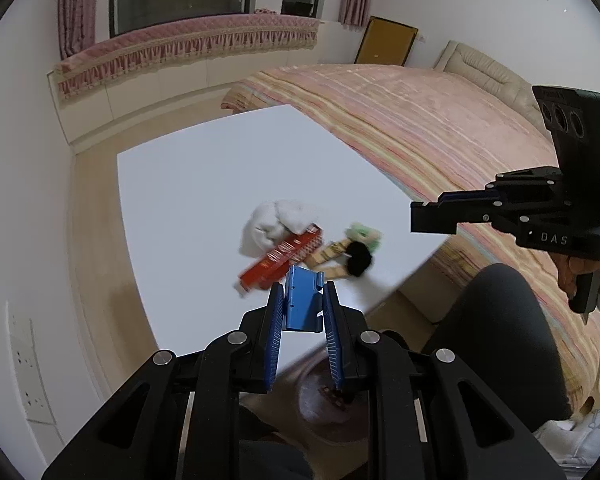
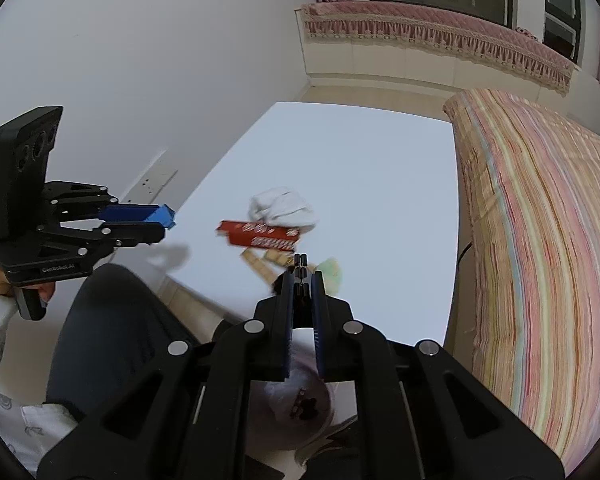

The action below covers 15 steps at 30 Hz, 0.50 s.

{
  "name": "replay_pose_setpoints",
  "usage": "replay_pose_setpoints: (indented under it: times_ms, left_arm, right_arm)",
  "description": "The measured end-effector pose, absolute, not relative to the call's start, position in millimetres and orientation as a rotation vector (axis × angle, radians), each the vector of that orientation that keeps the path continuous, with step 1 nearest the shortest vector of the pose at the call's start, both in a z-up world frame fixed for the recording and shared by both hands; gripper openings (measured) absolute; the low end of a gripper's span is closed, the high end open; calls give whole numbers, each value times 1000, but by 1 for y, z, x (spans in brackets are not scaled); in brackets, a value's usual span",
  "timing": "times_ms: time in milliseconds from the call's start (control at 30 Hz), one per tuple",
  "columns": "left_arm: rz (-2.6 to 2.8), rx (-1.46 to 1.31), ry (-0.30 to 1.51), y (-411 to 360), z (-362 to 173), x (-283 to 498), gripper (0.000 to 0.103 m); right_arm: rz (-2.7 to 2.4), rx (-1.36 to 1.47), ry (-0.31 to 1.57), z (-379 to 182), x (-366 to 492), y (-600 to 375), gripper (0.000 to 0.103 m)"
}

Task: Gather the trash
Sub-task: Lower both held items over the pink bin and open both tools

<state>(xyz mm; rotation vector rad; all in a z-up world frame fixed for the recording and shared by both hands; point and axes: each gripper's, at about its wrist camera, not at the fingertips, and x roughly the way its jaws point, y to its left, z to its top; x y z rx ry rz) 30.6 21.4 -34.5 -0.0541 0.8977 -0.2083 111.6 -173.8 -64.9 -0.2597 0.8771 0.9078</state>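
My left gripper point(image 1: 303, 300) is shut on a blue box point(image 1: 302, 300), held above the white table's near edge; it also shows in the right wrist view point(image 2: 162, 220). My right gripper point(image 2: 300, 276) is shut on a small dark thing point(image 2: 300, 262) I cannot identify. On the table point(image 1: 188, 184) lie a crumpled white tissue point(image 1: 276, 220), a red wrapper box point(image 1: 282, 258), tan wooden pieces point(image 1: 332, 258), a black fluffy ball point(image 1: 359, 258) and a green wrapper point(image 1: 364, 234).
A bin lined with a pale bag point(image 2: 296, 404) holding some dark scraps stands under the grippers by the table edge. A bed with a striped pink cover point(image 2: 540, 240) runs along the right. The person's dark-trousered knee point(image 2: 112, 320) is at the near side.
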Motion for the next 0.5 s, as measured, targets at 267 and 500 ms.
replay_pose_setpoints:
  times_ms: [267,500]
  left_arm:
    - [-239,-66,896,-2,-38,2,20]
    - [-264,-76,909,-17,-47,-15,20]
  right_arm:
    - [941,-249,871,-63,70,-191,8]
    - [959,-237,881,-71,44,-201,8]
